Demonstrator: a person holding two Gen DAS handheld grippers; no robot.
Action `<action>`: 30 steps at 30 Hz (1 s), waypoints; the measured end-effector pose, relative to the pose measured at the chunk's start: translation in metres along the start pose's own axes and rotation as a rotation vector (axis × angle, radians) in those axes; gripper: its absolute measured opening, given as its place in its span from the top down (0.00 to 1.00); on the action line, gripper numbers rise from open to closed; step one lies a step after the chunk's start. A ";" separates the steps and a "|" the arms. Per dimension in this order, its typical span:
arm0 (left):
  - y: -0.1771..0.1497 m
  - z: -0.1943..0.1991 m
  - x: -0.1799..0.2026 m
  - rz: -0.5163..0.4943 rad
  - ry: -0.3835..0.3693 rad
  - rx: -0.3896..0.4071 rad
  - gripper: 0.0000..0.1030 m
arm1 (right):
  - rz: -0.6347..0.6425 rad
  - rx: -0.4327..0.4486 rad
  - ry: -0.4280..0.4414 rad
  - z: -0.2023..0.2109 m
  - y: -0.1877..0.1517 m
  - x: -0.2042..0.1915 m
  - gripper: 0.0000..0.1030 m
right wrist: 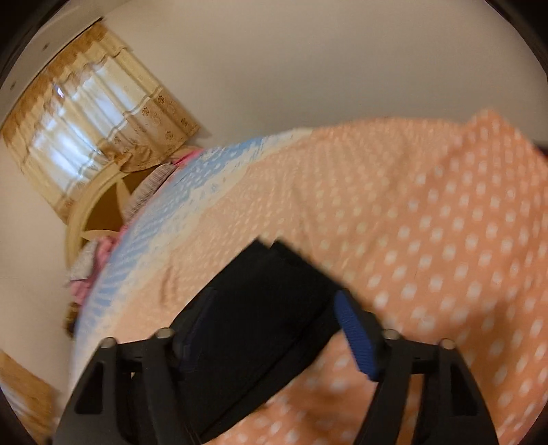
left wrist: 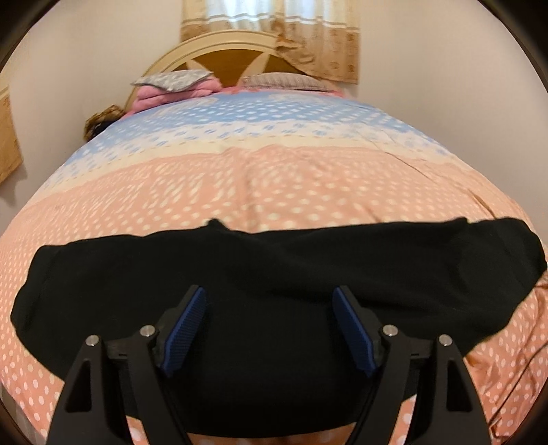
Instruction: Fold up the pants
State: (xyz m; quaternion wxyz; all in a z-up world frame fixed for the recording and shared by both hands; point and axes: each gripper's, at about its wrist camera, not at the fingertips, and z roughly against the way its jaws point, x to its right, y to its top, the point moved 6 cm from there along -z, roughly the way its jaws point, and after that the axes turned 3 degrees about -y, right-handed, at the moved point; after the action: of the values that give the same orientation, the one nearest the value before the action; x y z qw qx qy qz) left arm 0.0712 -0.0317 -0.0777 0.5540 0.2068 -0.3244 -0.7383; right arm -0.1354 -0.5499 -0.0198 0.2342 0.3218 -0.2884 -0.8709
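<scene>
The left hand-held gripper (left wrist: 270,308) is seen with its jaws spread wide above the black pants (left wrist: 239,274), nothing being clasped between the blue pads (left wrist: 186,328); whether the tips touch the cloth cannot be told. The pants are laid flat in a long band across the near part of the bed (left wrist: 274,171), running from 9 o'clock to 3 o'clock in the left wrist view. In the blurred right wrist view, the right hand-held gripper (right wrist: 274,309) is likewise held parted, one end of the pants (right wrist: 260,308) being seen between its fingers with the right blue pad (right wrist: 356,339) standing clear of the cloth; the left pad is hidden in blur against the dark fabric. Beyond the pants, toward 12 o'clock, the peach dotted bedspread (left wrist: 239,191) is followed by its blue band. Farther still, pillows (left wrist: 171,80) are stacked against the curved headboard (left wrist: 219,51), and a curtain (left wrist: 308,30) is hung behind it.
</scene>
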 end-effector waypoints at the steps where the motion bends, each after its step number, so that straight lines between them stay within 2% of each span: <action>1: -0.001 -0.003 0.002 -0.003 0.001 -0.012 0.23 | 0.032 0.006 -0.012 -0.003 0.004 -0.001 0.42; 5: -0.008 -0.013 0.000 0.030 -0.008 -0.055 0.23 | 0.155 -0.065 -0.043 -0.031 0.009 -0.010 0.43; 6: -0.009 -0.013 0.000 0.041 -0.014 -0.060 0.23 | 0.187 -0.094 -0.047 -0.039 0.006 -0.013 0.46; 8: -0.009 -0.012 0.000 0.046 -0.023 -0.058 0.23 | 0.233 -0.143 -0.096 -0.051 -0.003 -0.016 0.94; 10: -0.009 -0.010 0.004 0.027 -0.025 -0.058 0.23 | 0.242 -0.160 -0.103 -0.053 -0.008 -0.017 0.93; 14: -0.009 -0.009 0.007 -0.004 -0.024 -0.059 0.23 | 0.247 -0.118 -0.099 -0.037 0.001 -0.019 0.93; 17: -0.008 -0.009 0.007 -0.004 -0.039 -0.069 0.23 | 0.261 -0.094 -0.155 -0.022 0.009 -0.012 0.93; 19: -0.006 -0.008 0.008 -0.003 -0.053 -0.069 0.23 | 0.259 -0.120 -0.202 -0.023 0.009 -0.003 0.93; 21: -0.006 -0.006 0.010 -0.009 -0.057 -0.064 0.23 | 0.283 -0.197 -0.235 -0.041 0.000 0.008 0.93; 22: -0.006 -0.006 0.011 -0.017 -0.054 -0.064 0.23 | 0.312 -0.202 -0.235 -0.049 -0.004 0.009 0.91; 23: -0.006 -0.005 0.011 -0.023 -0.052 -0.062 0.23 | 0.352 -0.166 -0.233 -0.051 -0.004 0.006 0.85; 26: -0.004 0.001 0.010 -0.043 -0.040 -0.044 0.23 | 0.364 -0.185 -0.224 -0.049 -0.001 0.002 0.81; 28: -0.001 0.005 0.007 -0.049 -0.029 -0.025 0.23 | 0.288 -0.123 -0.202 -0.028 0.007 0.003 0.81; 30: 0.001 0.004 0.007 -0.049 -0.017 -0.013 0.23 | 0.277 0.019 -0.254 0.005 0.012 -0.005 0.81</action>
State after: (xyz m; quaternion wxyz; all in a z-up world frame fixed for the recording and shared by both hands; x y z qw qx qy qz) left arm 0.0668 -0.0373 -0.0738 0.5342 0.2050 -0.3190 -0.7555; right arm -0.1328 -0.5541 -0.0063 0.3104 0.1686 -0.3657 -0.8611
